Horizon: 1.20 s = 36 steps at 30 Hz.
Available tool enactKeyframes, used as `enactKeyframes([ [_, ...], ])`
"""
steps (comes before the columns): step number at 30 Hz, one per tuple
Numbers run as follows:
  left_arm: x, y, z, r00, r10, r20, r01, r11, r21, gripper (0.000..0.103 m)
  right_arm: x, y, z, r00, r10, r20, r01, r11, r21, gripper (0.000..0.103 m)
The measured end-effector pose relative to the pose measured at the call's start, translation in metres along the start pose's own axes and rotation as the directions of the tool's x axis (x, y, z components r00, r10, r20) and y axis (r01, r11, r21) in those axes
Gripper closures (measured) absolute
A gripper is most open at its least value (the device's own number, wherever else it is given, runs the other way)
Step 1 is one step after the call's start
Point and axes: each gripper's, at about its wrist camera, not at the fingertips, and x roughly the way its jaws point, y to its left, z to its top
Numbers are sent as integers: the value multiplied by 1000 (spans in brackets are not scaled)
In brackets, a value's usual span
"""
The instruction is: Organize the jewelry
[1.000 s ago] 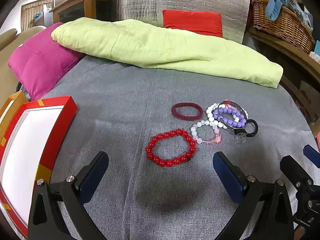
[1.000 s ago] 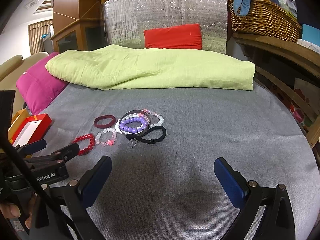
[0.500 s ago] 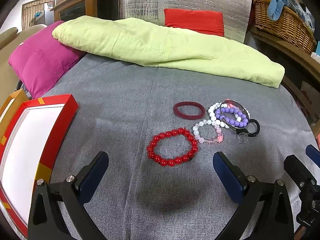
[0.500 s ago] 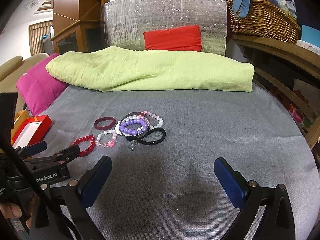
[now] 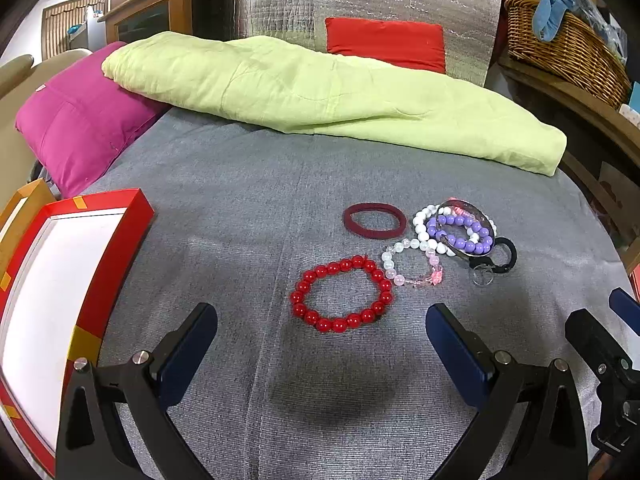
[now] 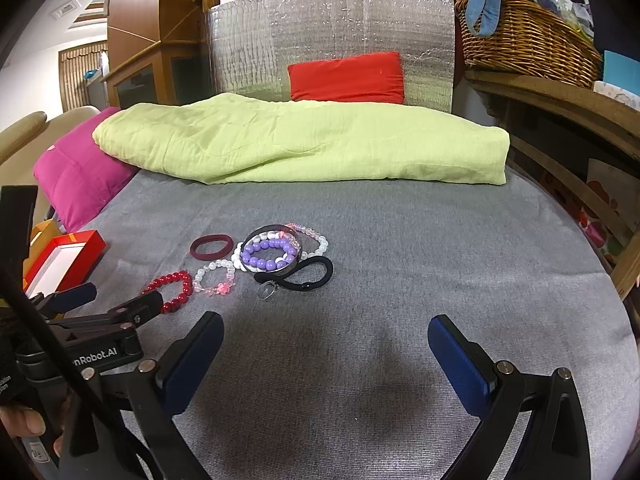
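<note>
A red bead bracelet [image 5: 340, 294] lies on the grey cloth just ahead of my open left gripper [image 5: 320, 328], which holds nothing. Right of it are a clear-and-pink bead bracelet [image 5: 412, 264], a maroon band [image 5: 373, 220], a purple bead bracelet [image 5: 460, 232] inside a metal bangle, white beads, a black hair tie [image 5: 506, 256] and a small ring [image 5: 482, 276]. The open red box [image 5: 60, 280] with a white lining sits at the left. In the right wrist view the jewelry cluster [image 6: 272, 254] lies ahead and left of my open, empty right gripper [image 6: 326, 340].
A folded lime-green blanket [image 5: 320, 92] spans the far side, with a magenta pillow [image 5: 80, 124] at far left and a red cushion [image 5: 386, 42] behind. A wicker basket [image 6: 528, 36] stands on a wooden shelf at the right. The left gripper body [image 6: 80, 344] shows low left.
Both views have shifted slightly: the jewelry sits a little lower and nearer in the left wrist view. The bracelets themselves have not moved and both grippers stay open.
</note>
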Motion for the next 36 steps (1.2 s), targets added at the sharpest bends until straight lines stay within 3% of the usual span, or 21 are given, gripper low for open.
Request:
enactKeyframes([
  [14, 11, 6, 2, 999, 5, -51, -6, 1000, -17, 0, 6, -1, -3, 999, -26, -22, 26, 999, -26, 9],
  [17, 10, 8, 2, 999, -8, -53, 7, 1000, -21, 0, 14, -5, 1, 998, 20, -55, -19, 1000, 7, 24],
  [19, 7, 10, 4, 999, -12, -44, 11, 1000, -26, 0, 24, -6, 5, 995, 39, -87, -38, 999, 23, 41],
  [21, 6, 14, 6, 999, -13, -46, 11, 999, -39, 0, 35, -4, 11, 994, 43, -102, -41, 999, 23, 44],
  [25, 10, 26, 9, 998, -10, -66, 5, 997, -77, 0, 68, -5, 32, 984, 26, -175, -21, 999, 30, 61],
  [29, 11, 40, 13, 998, -16, -68, 8, 993, -122, 0, 98, -1, 46, 971, -5, -239, 10, 1000, 20, 63],
  [30, 11, 42, 14, 998, -14, -67, 5, 992, -126, 0, 110, 1, 46, 958, -11, -287, 14, 1000, 9, 77],
  [33, 14, 44, 16, 997, -11, -73, 1, 992, -128, 0, 113, 1, 45, 962, -11, -273, 15, 1000, 15, 98],
  [36, 19, 44, 18, 996, -7, -86, -4, 992, -126, 0, 98, -9, 34, 968, 7, -251, 2, 999, 37, 98],
])
